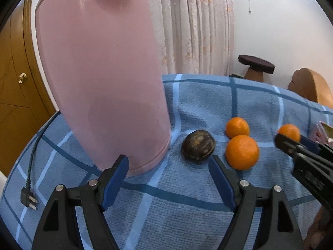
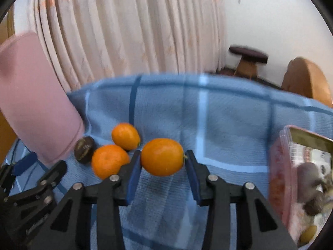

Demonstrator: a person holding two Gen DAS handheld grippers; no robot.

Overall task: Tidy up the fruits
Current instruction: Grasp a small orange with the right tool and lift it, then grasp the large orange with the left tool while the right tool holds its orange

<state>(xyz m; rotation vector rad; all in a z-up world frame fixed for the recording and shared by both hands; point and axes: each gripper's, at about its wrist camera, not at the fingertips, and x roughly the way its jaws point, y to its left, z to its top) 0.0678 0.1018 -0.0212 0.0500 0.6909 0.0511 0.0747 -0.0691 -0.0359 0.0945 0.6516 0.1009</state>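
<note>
- While the right tongs (image 2: 163, 162) are pinching an orange fruit (image 2: 162, 156) between their blue pads (image 2: 133, 179), one pad is pressing on each side of it and the fruit is sitting clear of the blue checked cloth (image 2: 229, 125) below.
- Just left of those tongs, two more oranges (image 2: 109, 161) (image 2: 125, 136) are lying on the cloth, touching each other, with a dark round fruit (image 2: 85, 150) sitting beside them.
- Further left, a tall pink container (image 2: 35, 104) is standing on the desk, near the dark fruit.
- To the far right of the right tongs, a pink-lidded box (image 2: 278, 166) is resting at the desk's edge.
- The left tongs (image 1: 169, 179) are hanging with their jaws wide apart and nothing between them, pointing towards the dark fruit just ahead.
- Off to the left tongs' left, a black plug (image 1: 29, 198) and its cord are lying on the cloth.
</note>
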